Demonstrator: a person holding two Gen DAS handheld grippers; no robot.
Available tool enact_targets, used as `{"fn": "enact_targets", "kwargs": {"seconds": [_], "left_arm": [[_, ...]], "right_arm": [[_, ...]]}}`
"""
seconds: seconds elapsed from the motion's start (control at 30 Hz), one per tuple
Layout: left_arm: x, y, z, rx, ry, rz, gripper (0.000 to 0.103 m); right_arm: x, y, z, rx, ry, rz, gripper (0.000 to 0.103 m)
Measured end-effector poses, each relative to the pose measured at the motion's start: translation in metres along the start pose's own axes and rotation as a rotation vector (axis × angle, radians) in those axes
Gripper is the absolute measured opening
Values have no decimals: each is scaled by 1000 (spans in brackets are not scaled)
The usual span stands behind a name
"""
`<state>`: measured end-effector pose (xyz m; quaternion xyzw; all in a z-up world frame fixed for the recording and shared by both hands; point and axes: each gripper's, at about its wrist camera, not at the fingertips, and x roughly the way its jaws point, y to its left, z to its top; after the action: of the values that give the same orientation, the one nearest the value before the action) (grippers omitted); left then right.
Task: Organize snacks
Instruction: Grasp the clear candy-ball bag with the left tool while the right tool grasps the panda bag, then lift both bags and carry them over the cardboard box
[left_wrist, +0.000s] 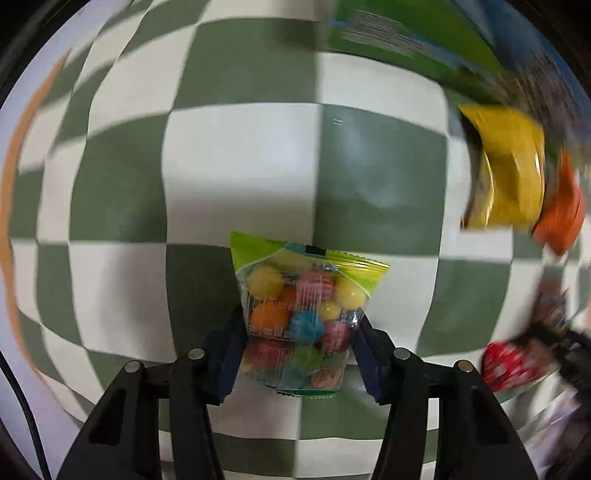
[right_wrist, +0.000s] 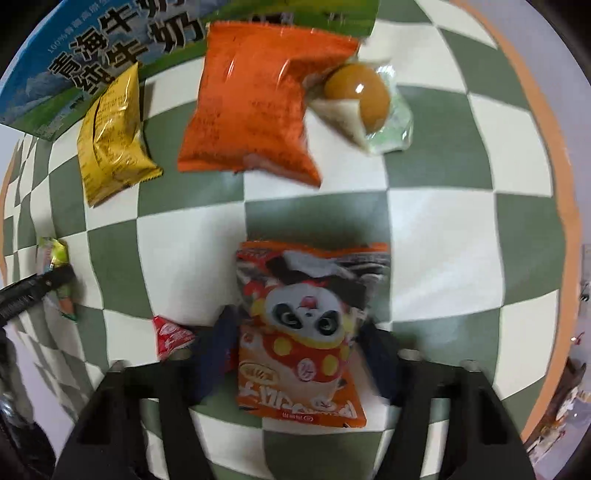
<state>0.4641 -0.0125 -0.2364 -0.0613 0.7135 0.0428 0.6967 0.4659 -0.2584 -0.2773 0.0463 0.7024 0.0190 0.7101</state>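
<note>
My left gripper (left_wrist: 301, 332) is shut on a clear bag of coloured candy balls (left_wrist: 301, 310) with a green top, held over the green-and-white checkered cloth (left_wrist: 236, 155). My right gripper (right_wrist: 297, 343) is shut on an orange panda snack packet (right_wrist: 306, 332) above the cloth. The left gripper and its candy bag also show at the left edge of the right wrist view (right_wrist: 51, 275). The panda packet shows blurred at the lower right of the left wrist view (left_wrist: 517, 362).
A yellow packet (right_wrist: 110, 136), a large orange packet (right_wrist: 258, 103) and a wrapped brown egg (right_wrist: 360, 94) lie on the cloth. A green-and-blue milk carton box (right_wrist: 92, 55) stands at the back. A small red packet (right_wrist: 170, 336) lies near my right gripper. The cloth's orange border (right_wrist: 561, 177) runs along the right.
</note>
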Motion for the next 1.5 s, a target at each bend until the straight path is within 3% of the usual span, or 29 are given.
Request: {"fn": "enact_targets", "kwargs": {"seconds": [0.13, 0.2, 0.23, 0.37, 0.4, 0.43, 0.5, 0.73, 0.97, 1.13, 1.33, 1.43, 1.5], "left_arm": [[1, 1, -2, 1, 31, -36, 56], [6, -2, -1, 45, 45, -28, 61], [7, -4, 2, 67, 55, -19, 63], [11, -20, 2, 110, 46, 49, 63], [9, -22, 1, 111, 30, 55, 61], [5, -24, -1, 104, 6, 63, 53], [4, -42, -7, 88, -8, 75, 50], [5, -55, -23, 45, 14, 49, 48], [3, -71, -39, 44, 35, -4, 47], [-27, -84, -37, 68, 8, -44, 47], [-95, -105, -37, 98, -86, -136, 47], [-137, -101, -26, 113, -146, -175, 47], [-160, -102, 3, 123, -175, -193, 47]], "right_arm": [[-1, -6, 7, 34, 8, 28, 64], [-3, -14, 7, 57, 33, 59, 72], [-3, -21, 7, 76, 45, 73, 80], [-3, -42, 15, 107, 46, 99, 80], [-2, -45, 16, 105, 46, 97, 80], [0, -48, 16, 99, 43, 92, 80], [4, -44, 13, 84, 38, 63, 80], [5, -32, 9, -21, -31, -74, 63], [-9, -28, 2, -39, -90, -58, 58], [-42, -30, -7, -22, -138, 8, 58], [-95, -33, -3, -28, -212, 122, 58], [-130, -31, 8, -47, -264, 187, 58], [-150, -18, 14, -60, -297, 222, 58]]}}
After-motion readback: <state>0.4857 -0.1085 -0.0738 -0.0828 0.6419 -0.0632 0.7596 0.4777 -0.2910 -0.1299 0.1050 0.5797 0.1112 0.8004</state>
